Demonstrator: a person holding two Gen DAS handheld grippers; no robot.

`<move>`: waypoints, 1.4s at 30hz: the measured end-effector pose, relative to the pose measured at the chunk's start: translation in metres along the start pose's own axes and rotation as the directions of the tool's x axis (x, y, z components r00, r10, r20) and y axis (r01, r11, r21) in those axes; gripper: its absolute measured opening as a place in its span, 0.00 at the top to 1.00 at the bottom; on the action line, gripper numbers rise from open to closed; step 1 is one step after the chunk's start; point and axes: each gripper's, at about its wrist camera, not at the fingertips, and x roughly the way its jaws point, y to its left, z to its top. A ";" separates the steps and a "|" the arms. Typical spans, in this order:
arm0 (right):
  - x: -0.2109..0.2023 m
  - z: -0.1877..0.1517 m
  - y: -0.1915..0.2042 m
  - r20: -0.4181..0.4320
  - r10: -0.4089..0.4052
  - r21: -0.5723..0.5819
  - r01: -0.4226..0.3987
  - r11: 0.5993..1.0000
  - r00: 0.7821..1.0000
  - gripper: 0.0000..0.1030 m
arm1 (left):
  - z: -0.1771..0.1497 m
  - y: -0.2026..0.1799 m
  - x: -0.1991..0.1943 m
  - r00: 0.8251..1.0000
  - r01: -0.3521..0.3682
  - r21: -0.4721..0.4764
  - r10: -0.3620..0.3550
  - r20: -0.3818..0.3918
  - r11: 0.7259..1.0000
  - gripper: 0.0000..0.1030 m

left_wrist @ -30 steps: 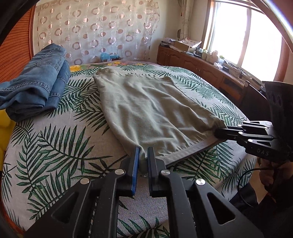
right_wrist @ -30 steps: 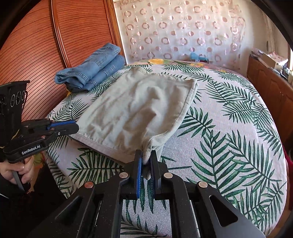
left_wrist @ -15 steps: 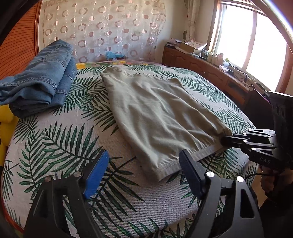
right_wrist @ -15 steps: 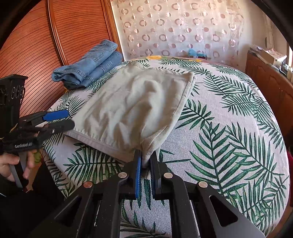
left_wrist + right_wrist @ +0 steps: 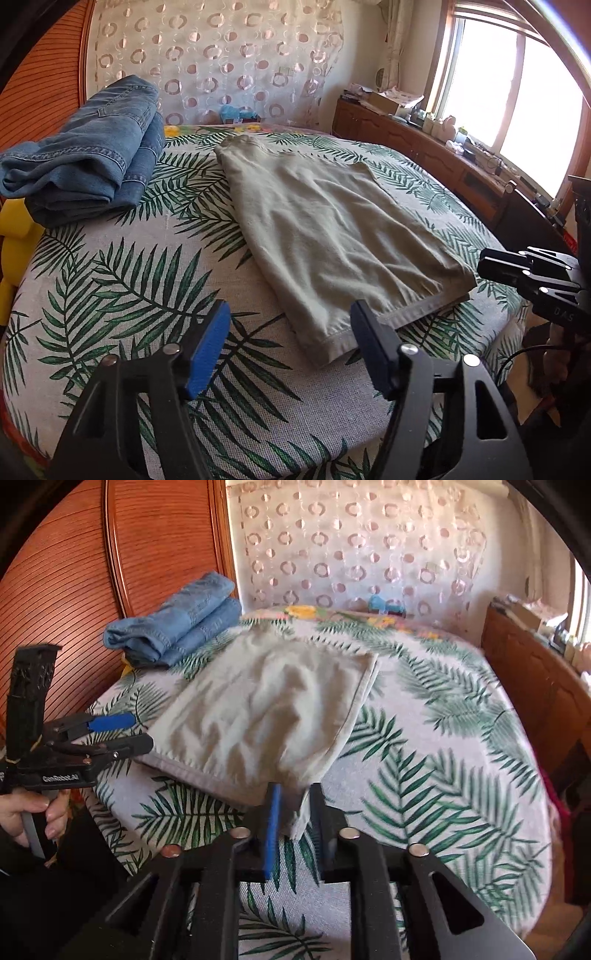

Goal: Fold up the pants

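Folded grey-green pants lie flat on the palm-leaf bedspread; they also show in the right wrist view. My left gripper is open and empty, its jaws wide apart just short of the pants' near hem corner. It also shows at the left of the right wrist view. My right gripper has its jaws slightly parted, with the pants' near corner loose between them. It also shows at the right of the left wrist view, just off the pants' corner.
Folded blue jeans are stacked at the bed's far left by the wooden headboard. A yellow object sits beside them. A wooden cabinet with clutter runs under the window on the right.
My left gripper let go of the pants' hem, opened wide and drew back. My right gripper's jaws have parted a little around the pants' corner.
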 end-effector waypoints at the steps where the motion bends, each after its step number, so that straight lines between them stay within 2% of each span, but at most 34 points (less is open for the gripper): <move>1: -0.004 0.001 0.000 0.010 -0.005 -0.001 0.005 1.000 1.000 0.76 | 0.000 0.000 -0.001 1.000 0.007 -0.004 -0.007 0.005 1.000 0.39; 4: -0.006 0.002 -0.001 0.020 -0.010 0.004 0.010 1.000 1.000 0.70 | -0.002 -0.002 0.000 1.000 0.017 0.003 -0.017 -0.001 1.000 0.50; 5: -0.003 0.001 -0.002 0.012 -0.011 0.007 0.011 1.000 1.000 0.69 | -0.002 -0.003 0.001 1.000 0.021 0.006 -0.021 -0.004 1.000 0.55; 10: 0.020 -0.004 -0.006 -0.048 -0.001 0.043 0.003 0.999 0.999 0.69 | -0.007 -0.005 0.005 0.999 0.038 0.015 -0.038 -0.026 0.999 0.64; 18: 0.024 -0.008 -0.005 -0.052 0.020 0.059 -0.017 0.998 0.998 0.69 | -0.012 -0.011 0.007 0.995 0.088 0.010 -0.088 -0.045 0.996 0.66; 21: 0.022 -0.007 -0.007 -0.046 0.018 0.059 -0.016 0.998 0.999 0.69 | -0.012 -0.013 0.008 0.996 0.074 0.013 -0.074 -0.041 0.997 0.68; 23: 0.021 -0.008 -0.007 -0.043 0.021 0.058 -0.018 0.998 0.999 0.69 | -0.011 -0.013 0.007 0.997 0.068 0.018 -0.067 -0.038 0.998 0.81; 25: 0.019 -0.007 -0.006 -0.039 0.021 0.056 -0.019 0.998 0.999 0.69 | -0.008 -0.012 0.002 0.998 0.063 0.016 -0.063 -0.020 0.998 0.88; 28: 0.015 -0.007 -0.007 -0.028 0.013 0.051 -0.012 0.999 1.000 0.69 | -0.005 -0.011 -0.002 0.998 0.070 0.013 -0.070 -0.007 0.997 0.89; 34: 0.010 -0.007 -0.010 -0.019 0.020 0.068 -0.019 0.997 1.000 0.69 | -0.010 -0.007 0.004 0.997 0.067 0.005 -0.067 -0.030 0.998 0.89; 42: 0.031 -0.007 -0.005 -0.074 0.039 0.067 -0.034 0.997 0.996 0.69 | -0.012 -0.006 0.003 0.997 0.072 0.000 -0.072 -0.033 0.997 0.89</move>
